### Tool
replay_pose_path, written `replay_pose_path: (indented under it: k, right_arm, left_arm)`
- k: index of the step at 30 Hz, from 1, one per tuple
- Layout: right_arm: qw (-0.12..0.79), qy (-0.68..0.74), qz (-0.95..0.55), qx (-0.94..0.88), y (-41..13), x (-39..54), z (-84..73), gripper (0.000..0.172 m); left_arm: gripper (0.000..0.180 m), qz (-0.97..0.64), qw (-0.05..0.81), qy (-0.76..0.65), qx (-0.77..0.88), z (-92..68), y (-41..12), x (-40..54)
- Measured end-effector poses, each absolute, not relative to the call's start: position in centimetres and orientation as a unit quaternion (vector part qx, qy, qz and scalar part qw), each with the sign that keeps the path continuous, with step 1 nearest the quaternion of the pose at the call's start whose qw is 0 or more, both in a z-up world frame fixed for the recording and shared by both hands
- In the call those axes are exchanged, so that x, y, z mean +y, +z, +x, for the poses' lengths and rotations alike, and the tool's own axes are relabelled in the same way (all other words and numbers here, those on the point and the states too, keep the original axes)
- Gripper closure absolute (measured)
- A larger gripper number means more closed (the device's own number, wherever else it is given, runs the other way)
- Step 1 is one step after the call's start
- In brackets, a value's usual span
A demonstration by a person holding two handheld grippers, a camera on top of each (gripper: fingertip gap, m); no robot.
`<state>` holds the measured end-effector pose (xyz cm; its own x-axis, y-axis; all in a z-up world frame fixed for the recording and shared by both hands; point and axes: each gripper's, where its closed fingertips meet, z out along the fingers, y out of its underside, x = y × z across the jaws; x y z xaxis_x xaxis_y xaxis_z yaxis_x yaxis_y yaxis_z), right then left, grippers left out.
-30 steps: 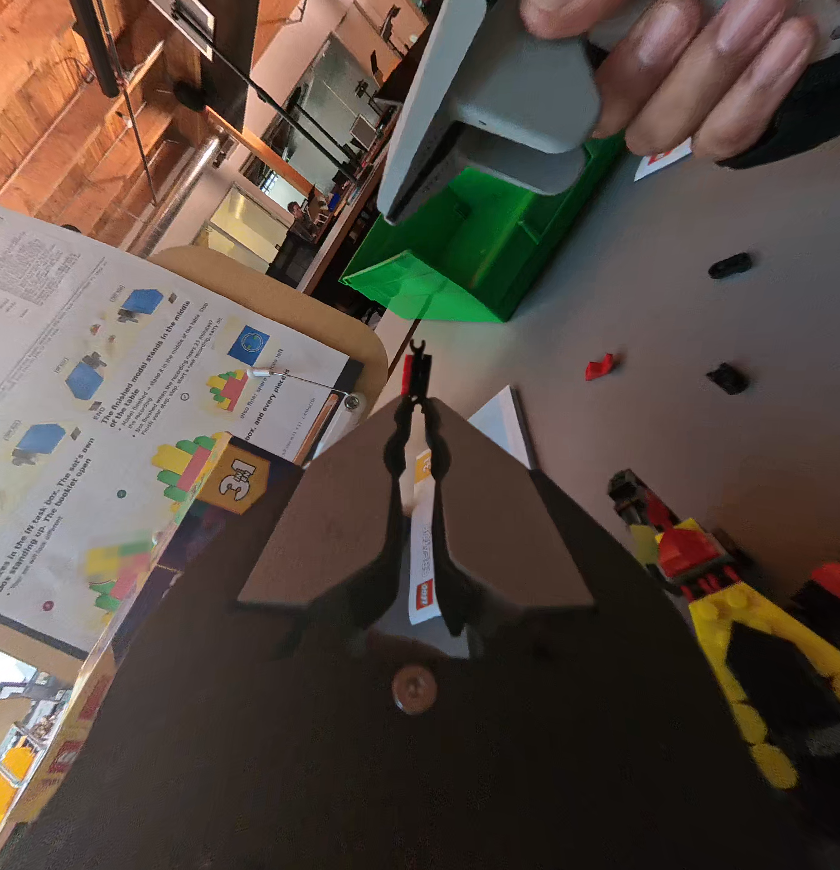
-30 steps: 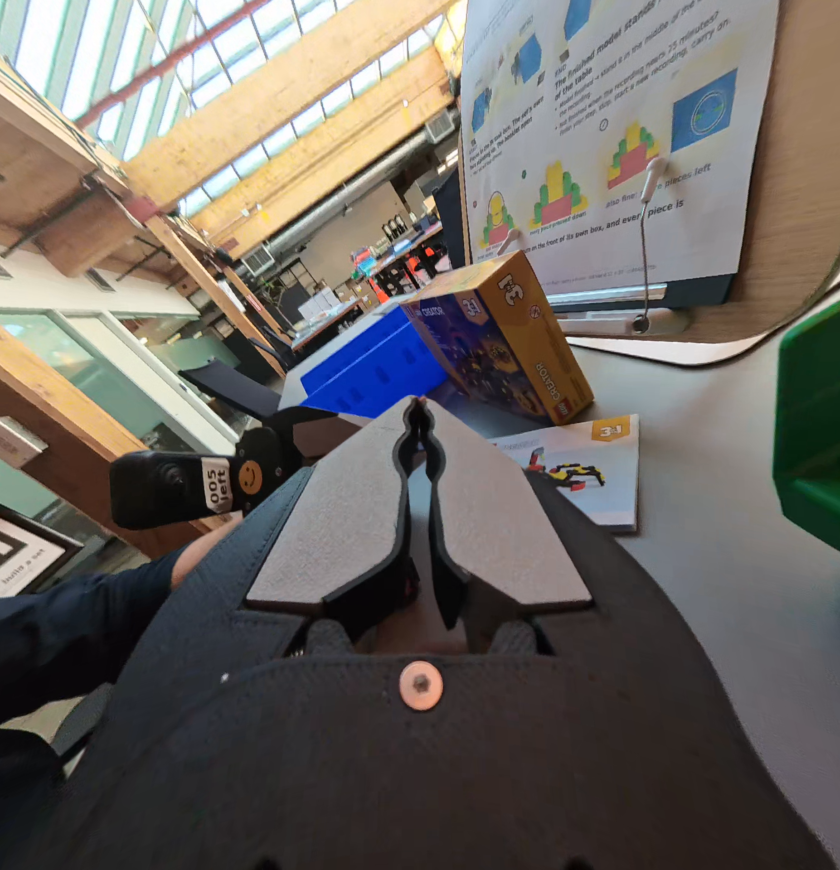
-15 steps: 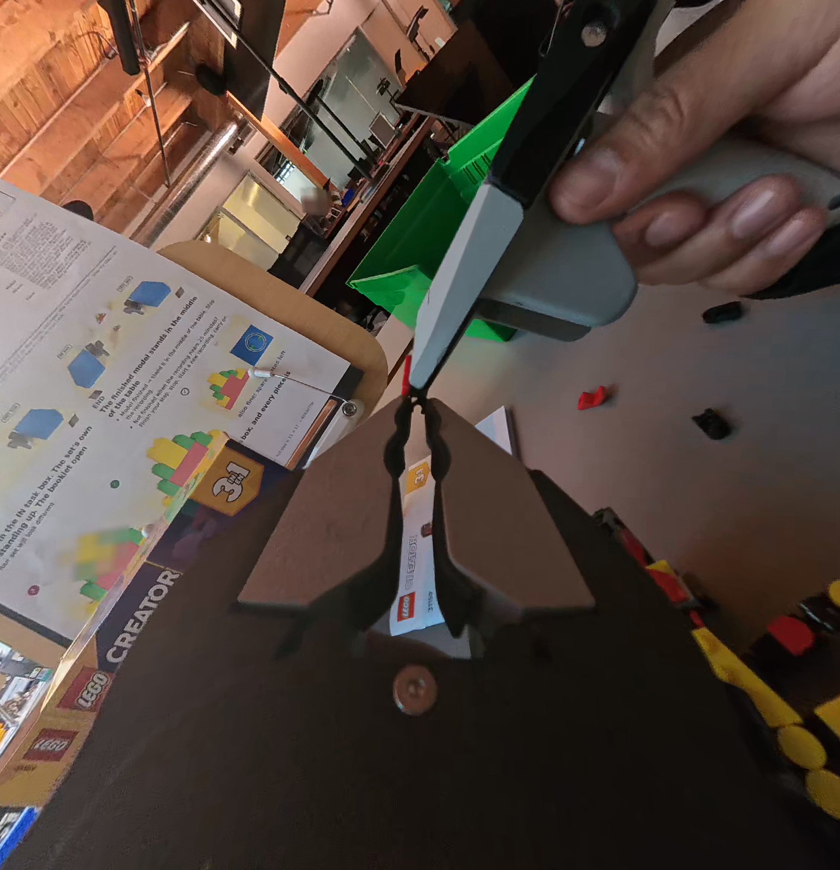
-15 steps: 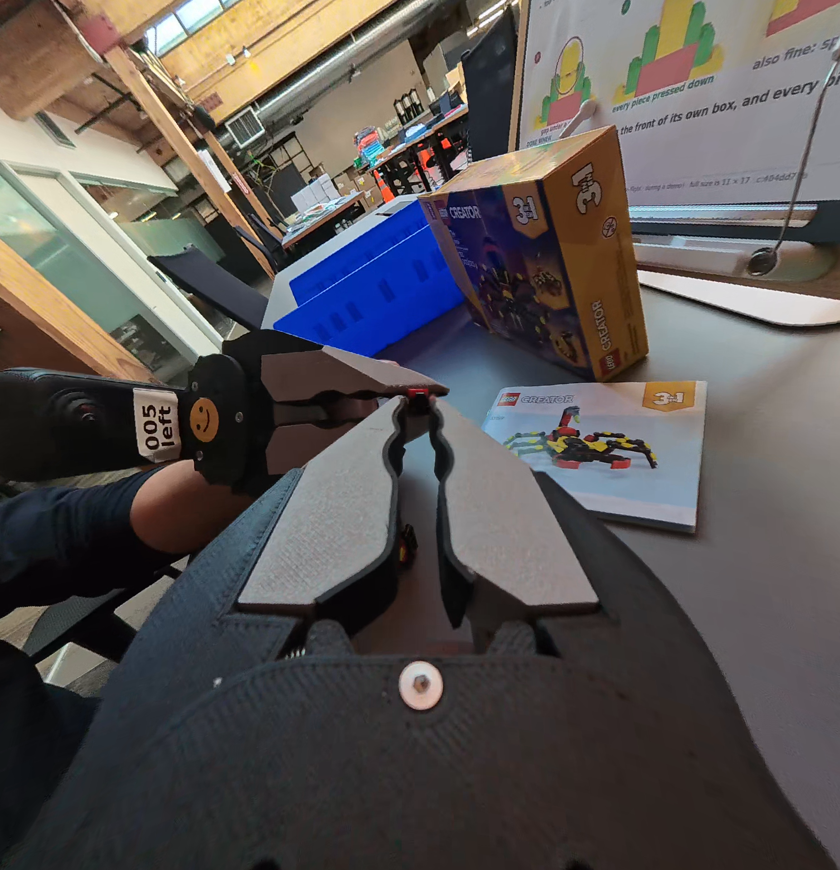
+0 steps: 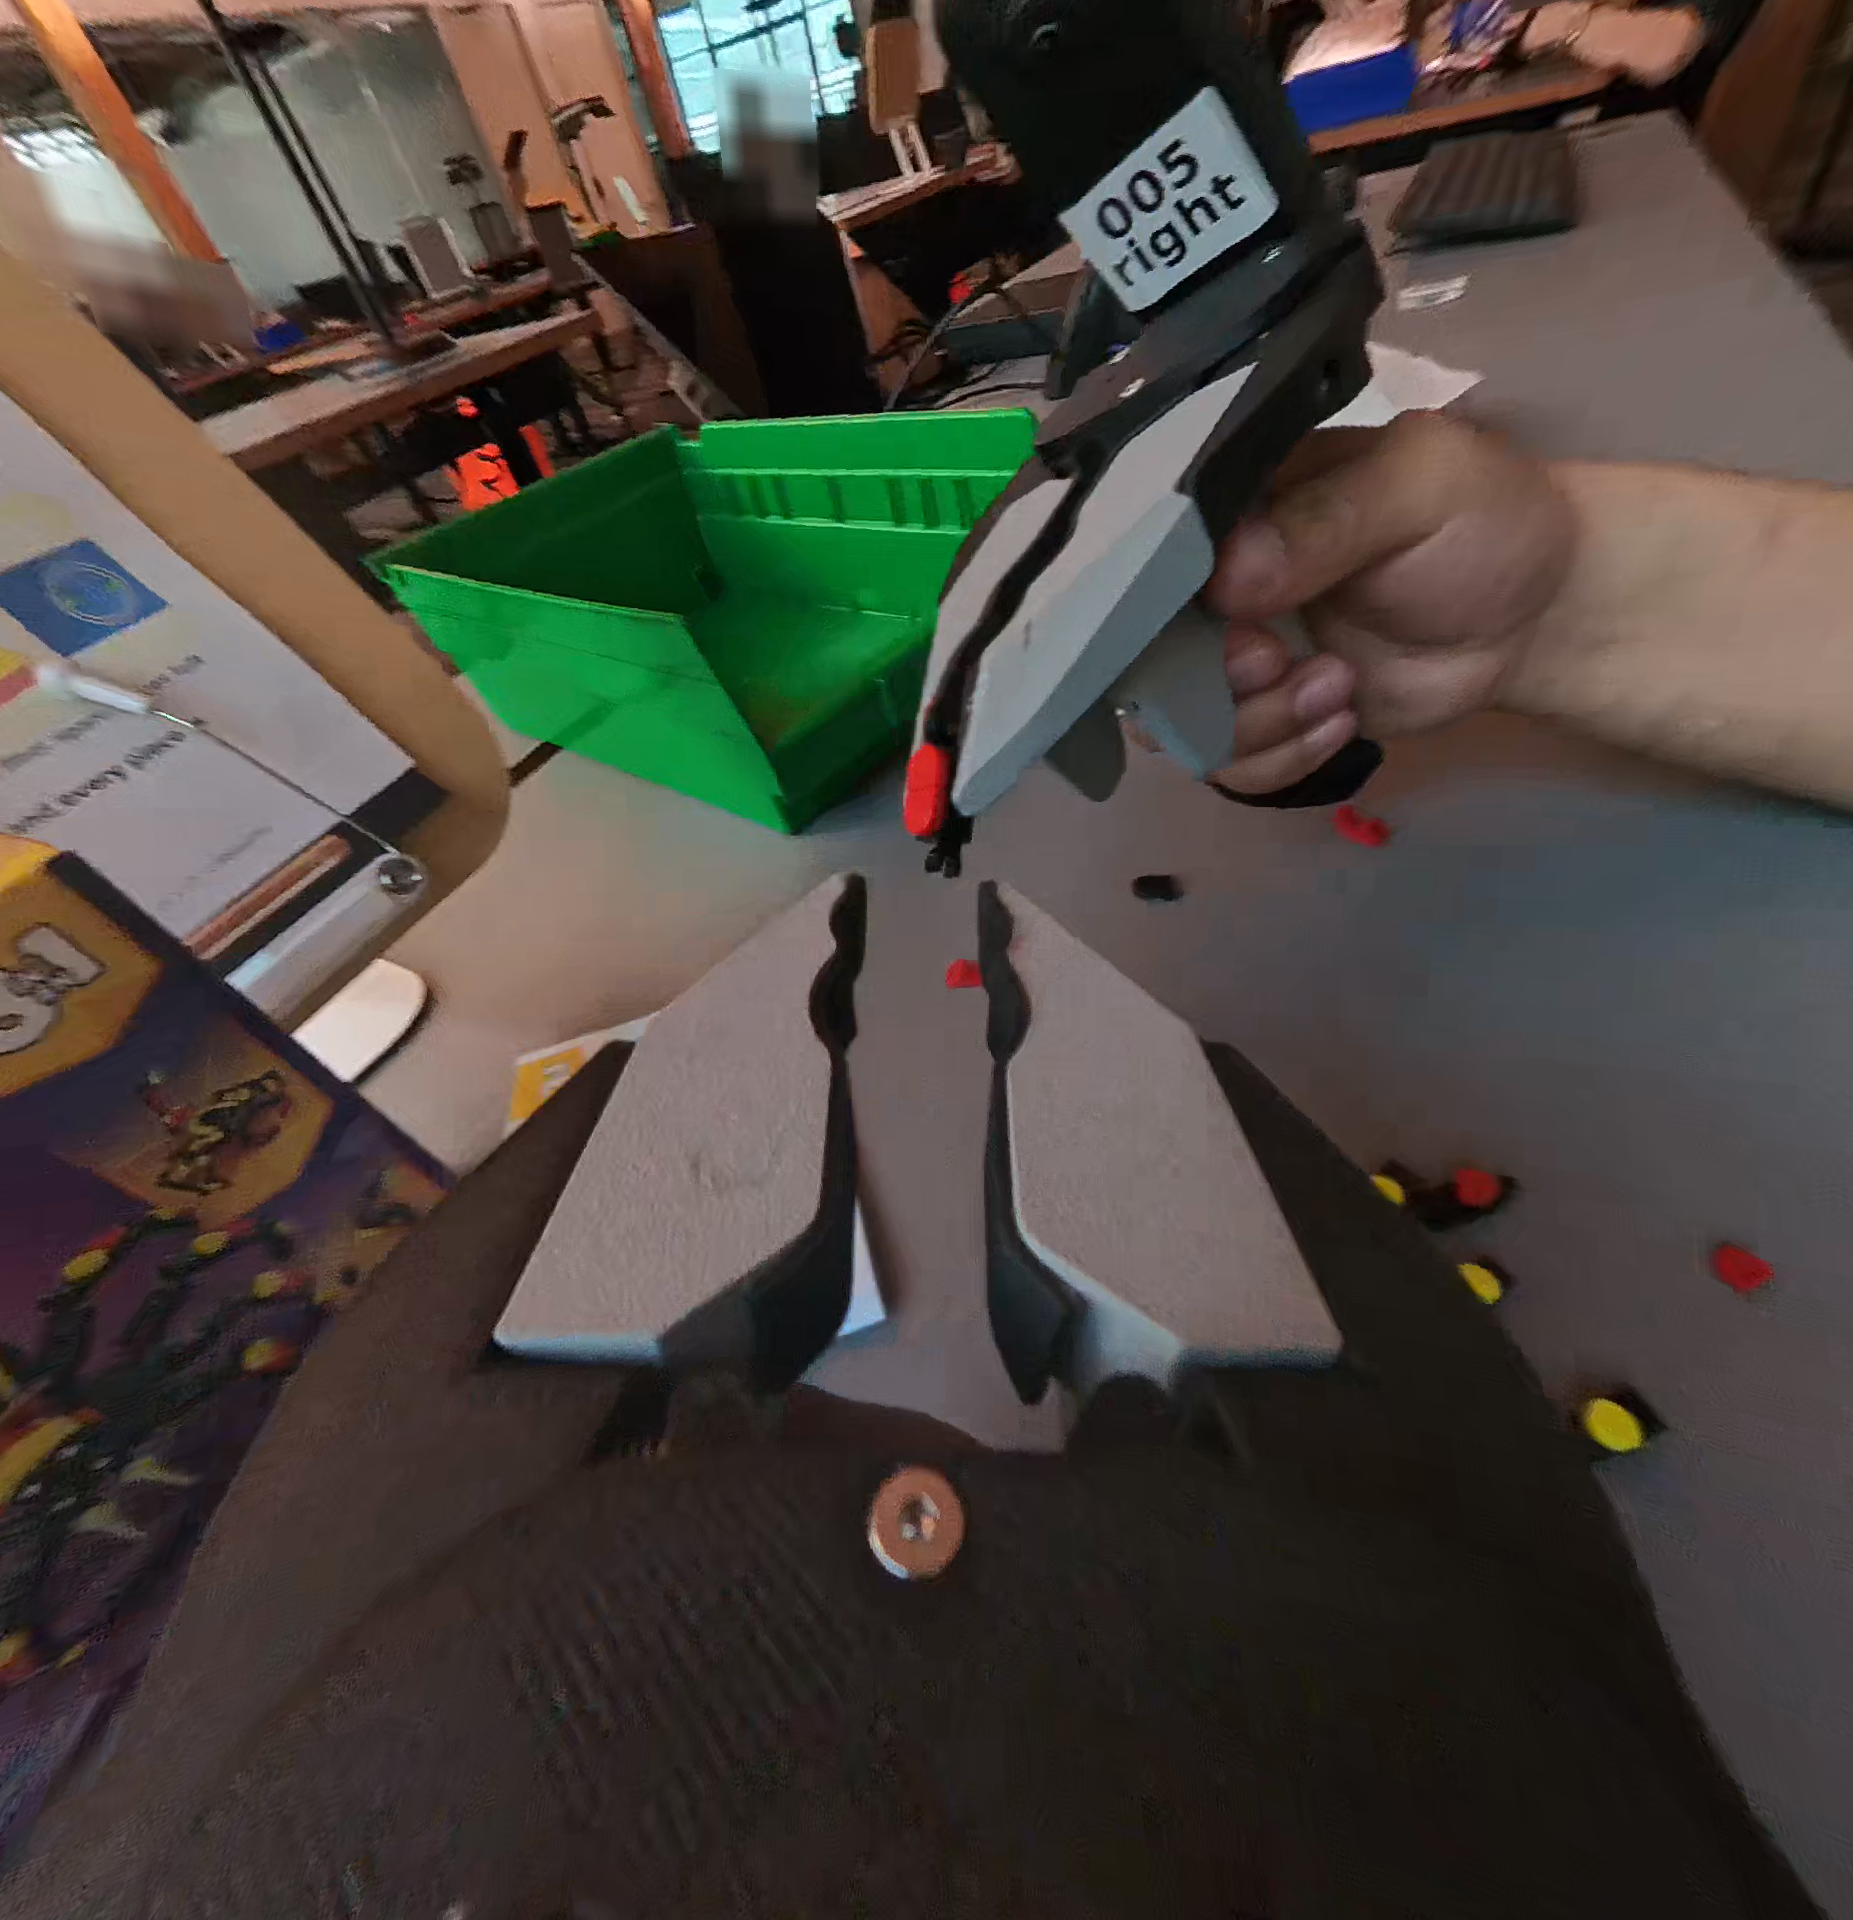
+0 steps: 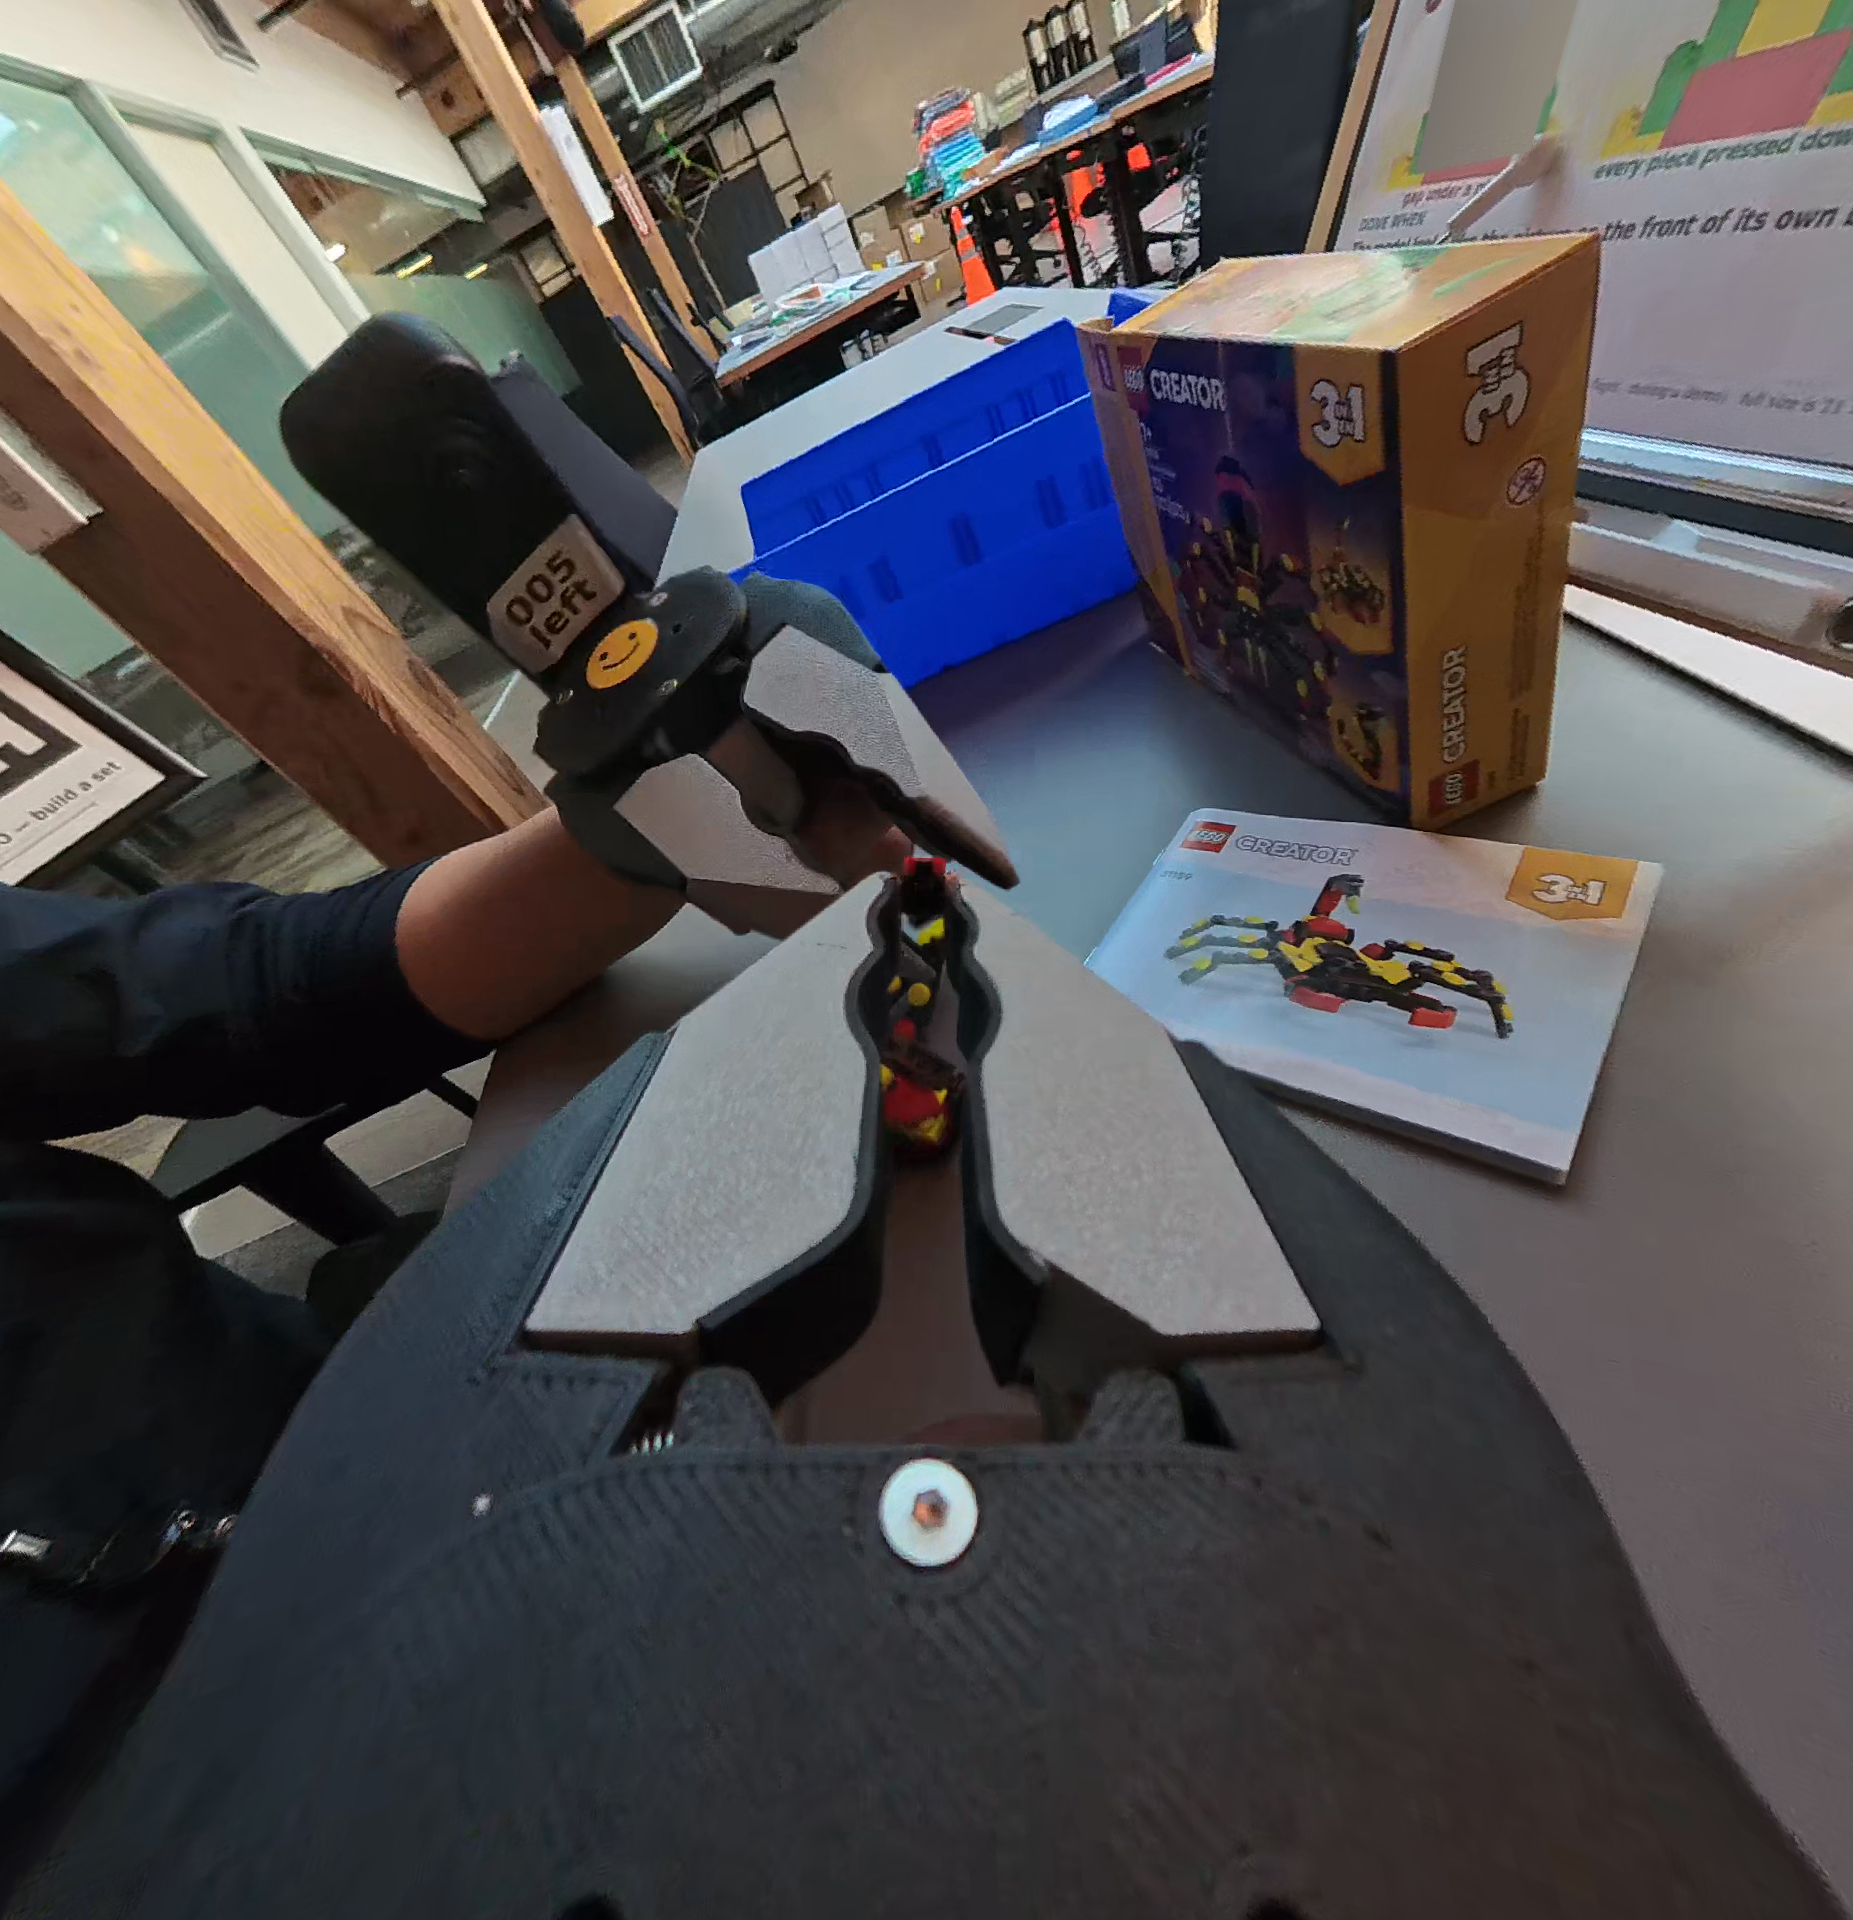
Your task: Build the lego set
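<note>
In the left wrist view we see our left gripper with its fingers parted and nothing between them, only bare grey counter and a small red piece lying on it. Just ahead of the tips, the right gripper points down with its fingers pinched on a small red and black piece. A green bin stands behind it, and loose red, black and yellow pieces lie scattered to the right. A purple and yellow box stands at the left.

In the right wrist view our right gripper has its fingers nearly together, gripping the red and black piece at the tips. The left gripper sits just beyond, fingers spread. Below the gap lies a black, yellow and red brick model. A booklet lies on the counter to the right, with the box and a blue bin behind.
</note>
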<state>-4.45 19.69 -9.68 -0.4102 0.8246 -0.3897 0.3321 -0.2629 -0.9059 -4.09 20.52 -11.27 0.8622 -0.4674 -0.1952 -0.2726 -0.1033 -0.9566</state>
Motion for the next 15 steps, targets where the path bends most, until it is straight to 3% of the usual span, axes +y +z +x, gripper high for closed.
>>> replay_pose_path:
  k: [8,15]
  right_arm:
    - [0.175,0.636,-0.488,-0.572,-9.5,19.1,-4.1,0.167]
    - [0.186,0.632,-0.494,-0.567,-9.6,19.4,-4.5,0.167]
  left_arm:
    - [0.177,-0.731,0.622,-0.141,0.245,-2.8,-10.9,20.1]
    - [0.178,-0.738,0.618,-0.124,0.241,-3.3,-11.2,20.5]
